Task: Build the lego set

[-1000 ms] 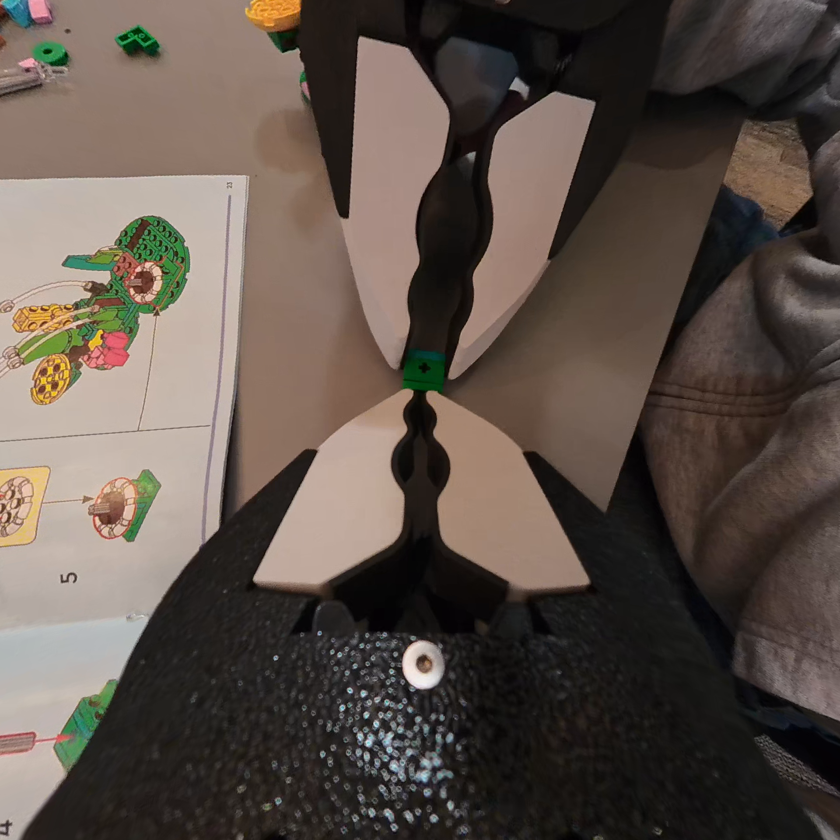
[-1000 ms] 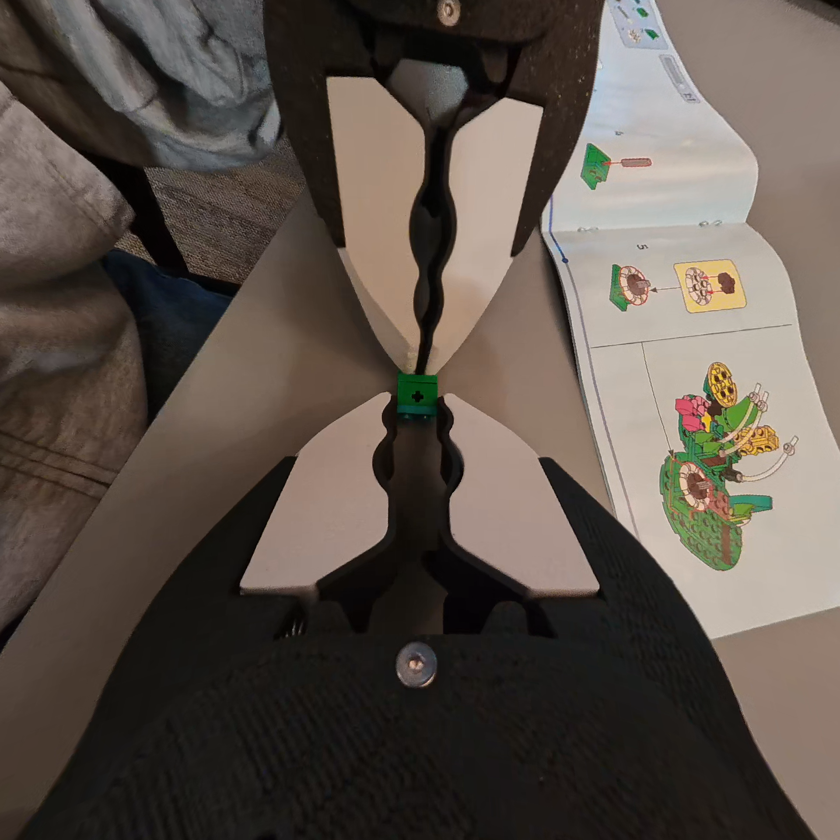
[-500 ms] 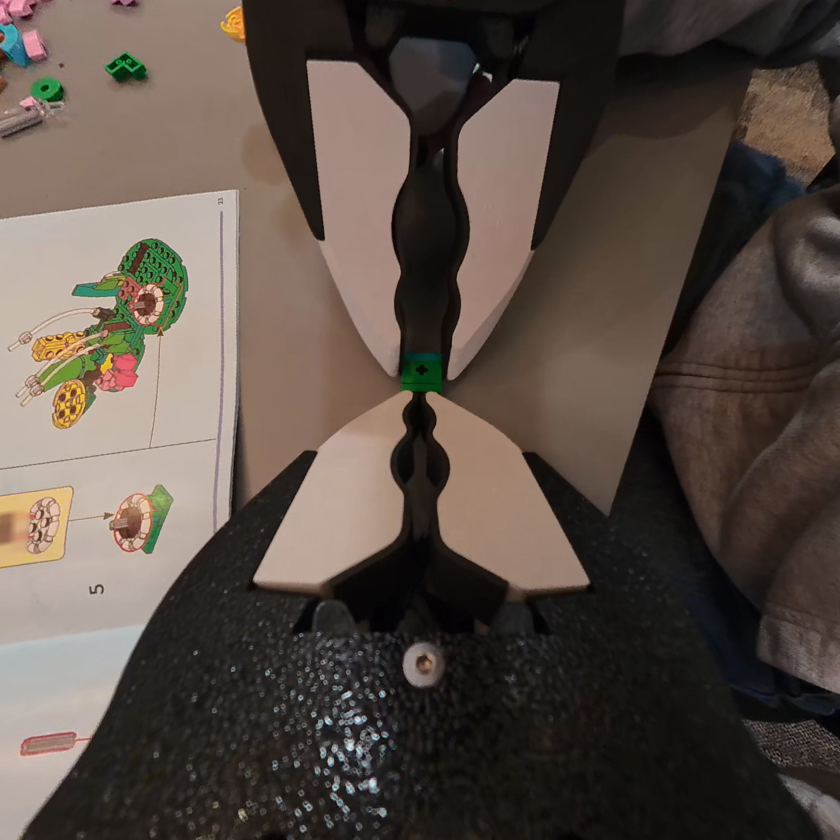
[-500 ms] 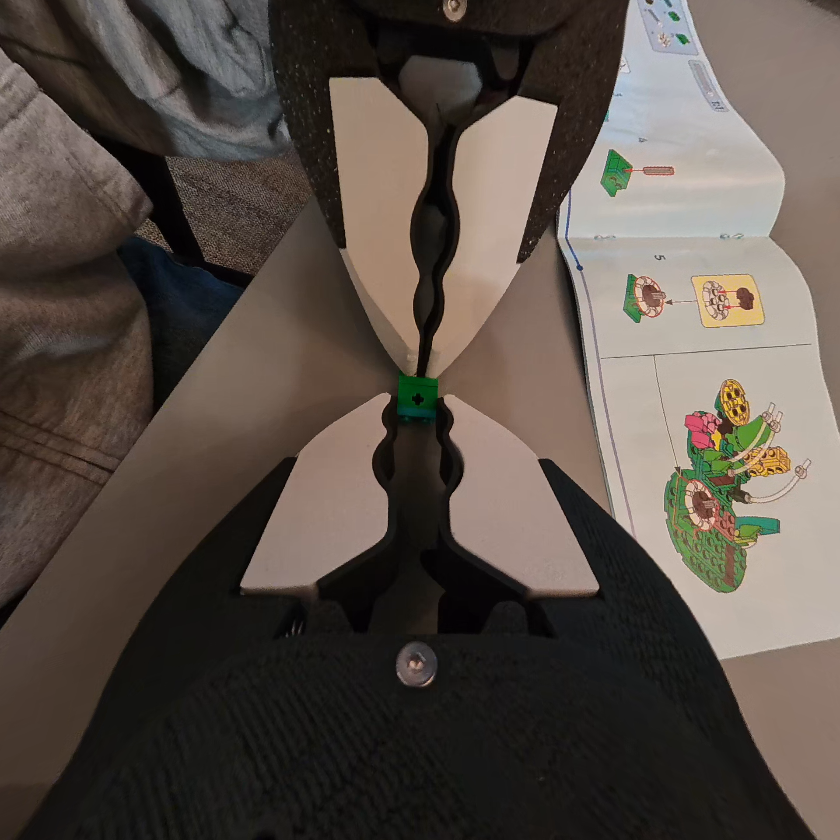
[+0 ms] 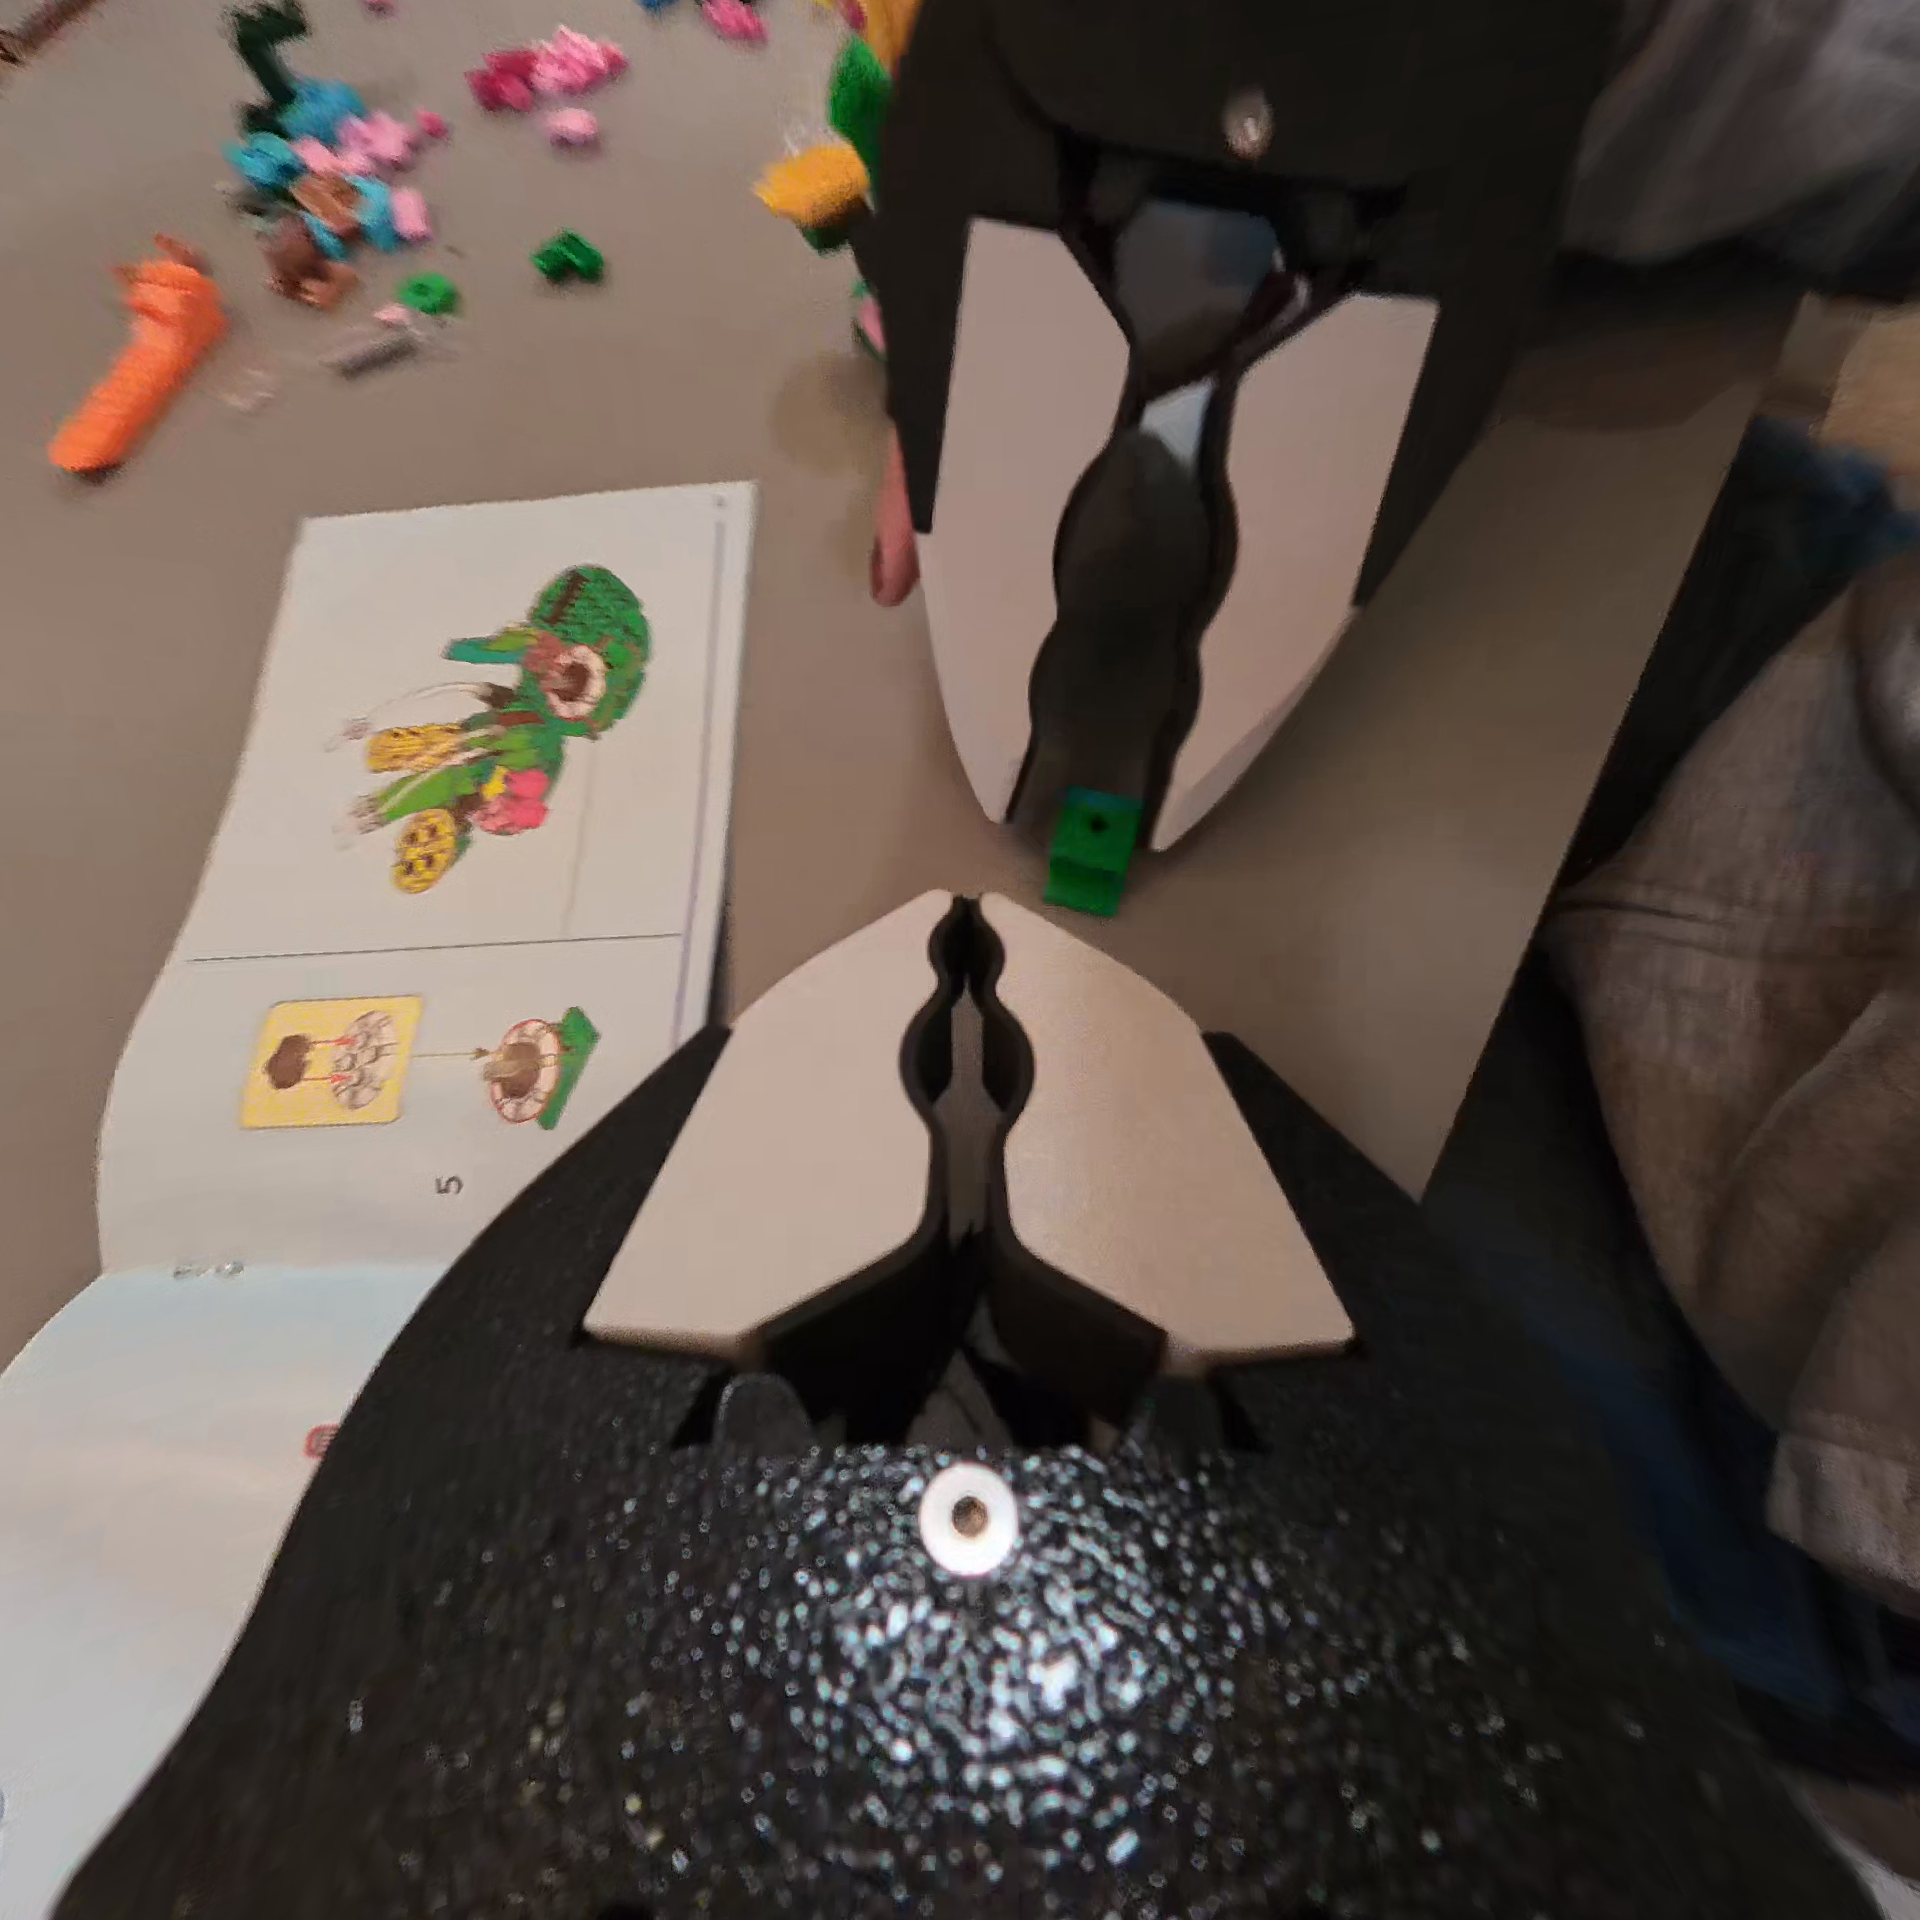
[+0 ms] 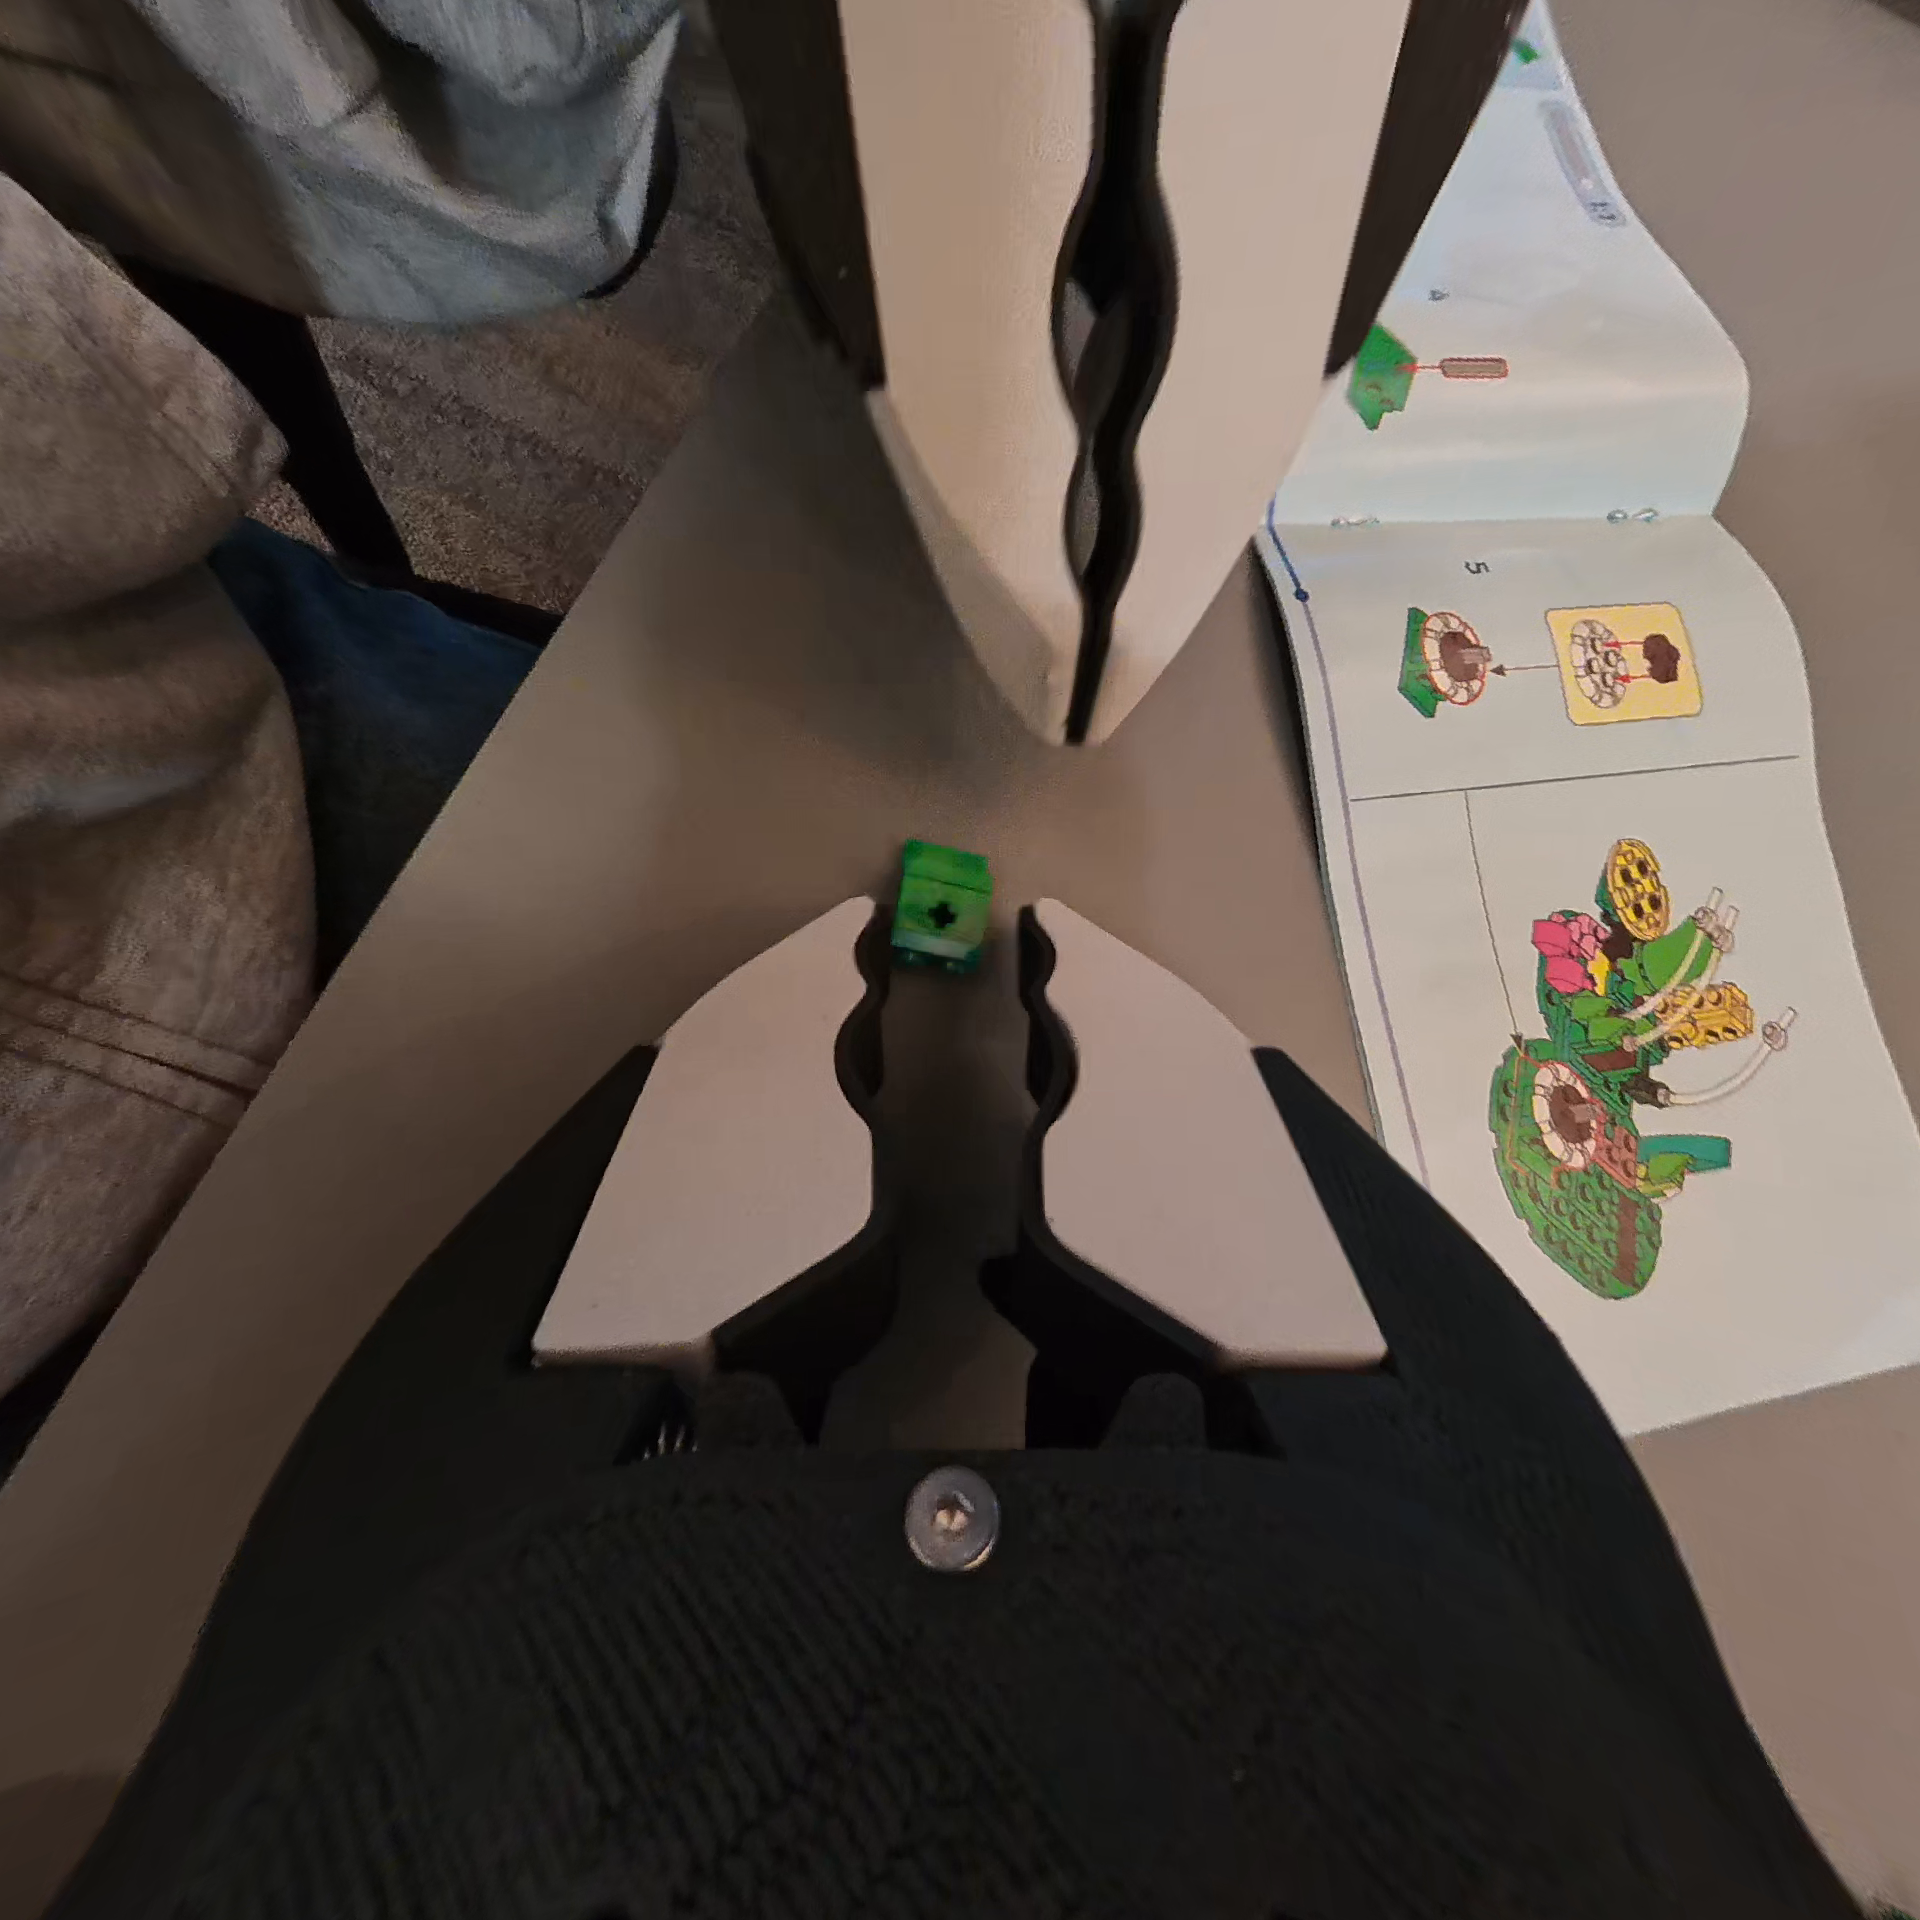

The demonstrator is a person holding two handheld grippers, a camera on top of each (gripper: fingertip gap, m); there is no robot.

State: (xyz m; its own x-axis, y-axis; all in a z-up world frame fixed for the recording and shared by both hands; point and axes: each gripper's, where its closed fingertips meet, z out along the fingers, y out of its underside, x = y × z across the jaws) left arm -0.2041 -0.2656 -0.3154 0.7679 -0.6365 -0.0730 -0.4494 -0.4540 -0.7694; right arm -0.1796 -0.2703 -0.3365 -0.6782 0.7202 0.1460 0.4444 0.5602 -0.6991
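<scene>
Right wrist view: a green brick (image 6: 940, 912) with a cross-shaped hole is seen between the right gripper's (image 6: 951, 914) parted fingers, gap beside one pad; the left gripper's (image 5: 966, 914) fingers are closed, bare.

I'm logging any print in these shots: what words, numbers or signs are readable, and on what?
Open instruction booklet: one legible step numeral beside its diagrams; I do not copy out writing.
Page corner: tiny print, too blurred to read.
Green brick: no writing, only a cross-shaped hole.
</scene>
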